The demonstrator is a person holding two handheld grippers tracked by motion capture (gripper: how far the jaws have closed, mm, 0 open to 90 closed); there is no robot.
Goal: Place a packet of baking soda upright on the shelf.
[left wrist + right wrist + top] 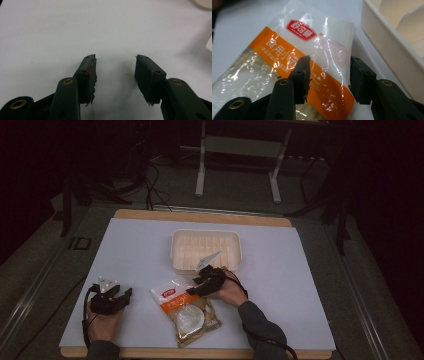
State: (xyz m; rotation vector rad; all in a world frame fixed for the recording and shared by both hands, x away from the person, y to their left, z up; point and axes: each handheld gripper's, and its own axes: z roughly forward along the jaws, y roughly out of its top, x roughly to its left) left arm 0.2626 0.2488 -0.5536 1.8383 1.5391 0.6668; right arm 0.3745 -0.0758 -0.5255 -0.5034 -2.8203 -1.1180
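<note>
A clear food packet with an orange band and a red label is seen lying flat on the white bench, near its front edge and slightly askew. The right gripper is held low over the packet's upper, white end; its jaws are spread apart with the edge of the packet between them, and no pad is seen pressing on the film. Just beyond the packet, a cream ribbed tray is set on the bench, its near wall close beside the right gripper. The left gripper is rested well to the left of the packet, jaws spread wide over bare bench, with nothing between them.
</note>
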